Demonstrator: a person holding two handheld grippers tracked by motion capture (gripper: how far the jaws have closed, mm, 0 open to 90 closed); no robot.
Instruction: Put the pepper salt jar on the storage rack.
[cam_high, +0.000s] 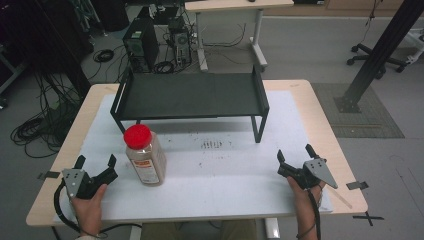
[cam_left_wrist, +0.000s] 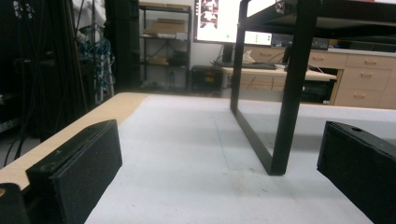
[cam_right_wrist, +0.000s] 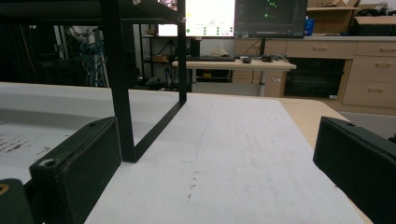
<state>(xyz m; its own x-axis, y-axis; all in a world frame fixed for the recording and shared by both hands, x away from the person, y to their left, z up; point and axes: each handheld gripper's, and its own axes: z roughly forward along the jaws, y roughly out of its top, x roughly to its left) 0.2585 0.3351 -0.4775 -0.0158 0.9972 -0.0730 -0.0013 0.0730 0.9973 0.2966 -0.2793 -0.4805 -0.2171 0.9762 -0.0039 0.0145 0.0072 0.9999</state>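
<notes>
I've got open mat (cam_high: 220, 175) betw both hands. Left gripper (cam_high: 95, 163) sits low at the table's (cam_high: 320, 125) near-left corner, jaws wide, empty. Right gripper (cam_high: 296, 153) near-right by the edge, also wide, empty. Red-lidded jar (cam_high: 144, 155) stands just right of left gripper, in front of black rack (cam_high: 190, 95). Gripper views: rack legs (cam_left_wrist: 292, 93) close ahead.

— What stands near the front left of the worktop (cam_high: 210, 195)?
— A clear jar (cam_high: 145, 156) with a red lid, upright, brownish contents and an orange label.
— And behind it?
— A black metal shelf rack (cam_high: 190, 95), on its legs, top bare, well apart from the jar.
</notes>
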